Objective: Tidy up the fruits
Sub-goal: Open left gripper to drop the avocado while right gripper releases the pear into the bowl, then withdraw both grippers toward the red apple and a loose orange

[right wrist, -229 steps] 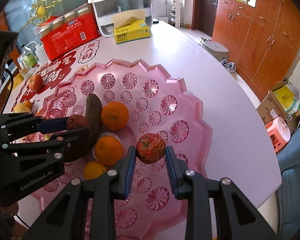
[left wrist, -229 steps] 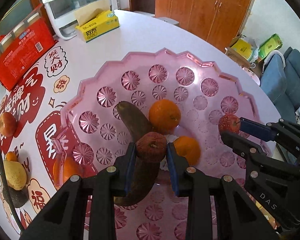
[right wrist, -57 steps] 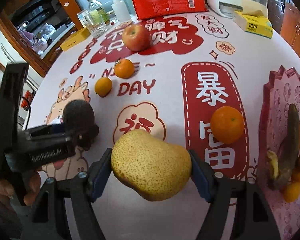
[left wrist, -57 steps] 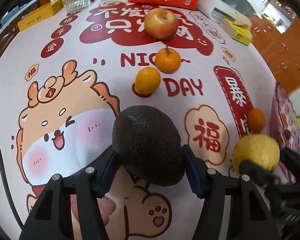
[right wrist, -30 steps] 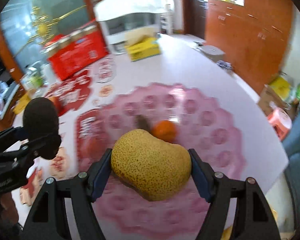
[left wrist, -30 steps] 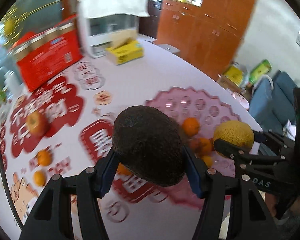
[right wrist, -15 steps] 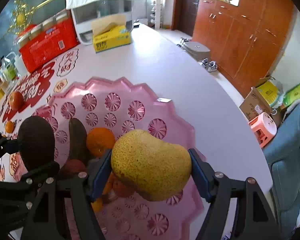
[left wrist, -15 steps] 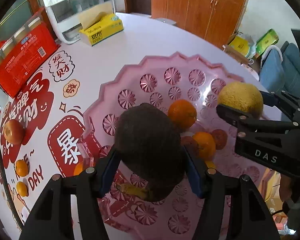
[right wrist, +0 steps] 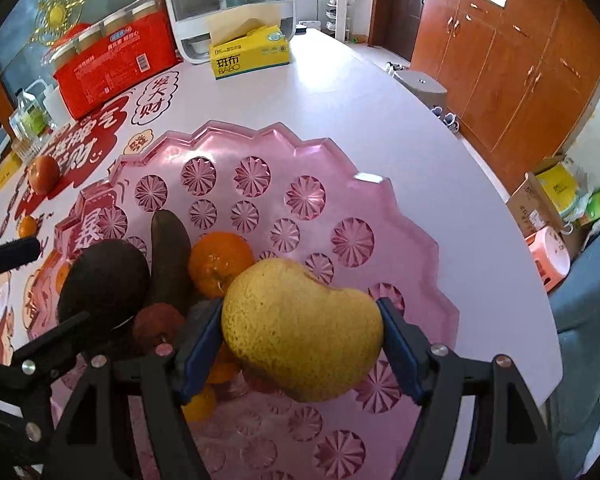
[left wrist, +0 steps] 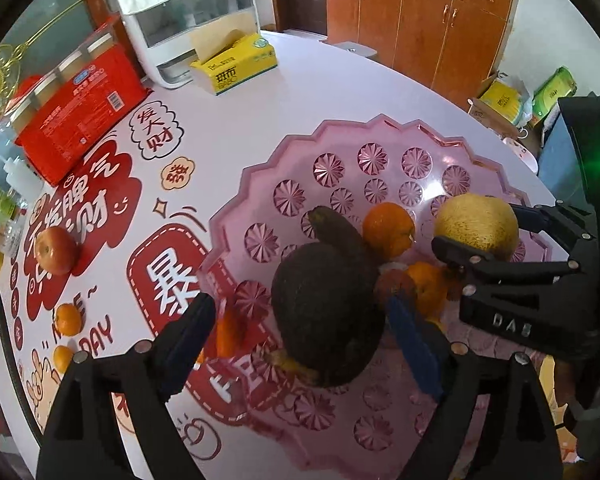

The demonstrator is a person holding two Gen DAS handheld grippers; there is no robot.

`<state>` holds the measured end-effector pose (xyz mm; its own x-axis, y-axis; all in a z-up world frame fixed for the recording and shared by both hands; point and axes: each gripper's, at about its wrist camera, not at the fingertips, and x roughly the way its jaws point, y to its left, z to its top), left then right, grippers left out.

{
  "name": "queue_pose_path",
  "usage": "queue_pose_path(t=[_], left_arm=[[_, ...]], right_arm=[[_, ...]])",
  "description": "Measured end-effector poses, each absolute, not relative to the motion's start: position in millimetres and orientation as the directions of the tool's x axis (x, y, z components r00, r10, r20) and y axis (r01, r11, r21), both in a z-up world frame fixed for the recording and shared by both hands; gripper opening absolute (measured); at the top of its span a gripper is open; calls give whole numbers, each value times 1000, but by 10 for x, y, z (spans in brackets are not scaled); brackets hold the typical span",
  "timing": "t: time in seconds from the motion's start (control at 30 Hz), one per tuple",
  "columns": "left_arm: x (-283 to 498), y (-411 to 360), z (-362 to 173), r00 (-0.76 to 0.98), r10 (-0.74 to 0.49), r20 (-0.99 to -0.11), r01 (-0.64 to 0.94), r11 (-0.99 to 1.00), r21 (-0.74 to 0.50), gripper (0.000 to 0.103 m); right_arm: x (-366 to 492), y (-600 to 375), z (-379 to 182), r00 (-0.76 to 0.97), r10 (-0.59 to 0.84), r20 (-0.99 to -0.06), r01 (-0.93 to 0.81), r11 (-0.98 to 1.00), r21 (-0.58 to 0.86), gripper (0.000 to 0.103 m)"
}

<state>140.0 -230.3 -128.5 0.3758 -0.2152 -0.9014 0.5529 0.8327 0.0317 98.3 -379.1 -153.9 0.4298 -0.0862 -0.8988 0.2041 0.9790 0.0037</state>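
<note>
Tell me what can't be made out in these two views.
- Left wrist view: the avocado covers most of the banana and the tray floor under it.
- Right wrist view: the pear hides the fruit behind it; whether it touches the tray is unclear.
- Both views: the hands holding the claws are out of frame.

A yellow tissue box (right wrist: 250,52) stands on the white round table (right wrist: 380,128), just in front of a white appliance with a clear window (right wrist: 228,8). Left of it lies a red carton pack (right wrist: 112,60). Red Chinese characters and cartoon stickers (left wrist: 80,192) cover the table's left part. Brown wooden cabinets (right wrist: 512,64) line the wall. A pink stool (right wrist: 550,256) stands on the floor beside a cardboard box (right wrist: 536,200).
</note>
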Motion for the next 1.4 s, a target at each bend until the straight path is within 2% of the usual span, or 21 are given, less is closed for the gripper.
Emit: queue_pose_path(t=[0.27,0.43,0.8,1.03,1.4], left_arm=[[1270,-2077,-1154,385,-198,-902,519,854,34,93],[1238,-1928,-1091,397,-189,-898,498,866,38,93],[1065,-1491,-815,411,-225,-883,478,878,-2,93],[926,-1180,-650,427,-230,-875,464,886,-7,93],[876,-464,-133,502,-234,-833,432,902,7,93]], right_arm=[[914,-3878,-1461,459,-51,-887,271,959,85,75],[906,-3771,-1373,482,-94,-871,272,961,46,87],[787,-3490,-1128,479,-70,-875,288,954,81,87],[634,-3170,-797,547,-137,-826,263,965,14,87],[613,-2591,-385,619,-41,-784,145,987,63,86]])
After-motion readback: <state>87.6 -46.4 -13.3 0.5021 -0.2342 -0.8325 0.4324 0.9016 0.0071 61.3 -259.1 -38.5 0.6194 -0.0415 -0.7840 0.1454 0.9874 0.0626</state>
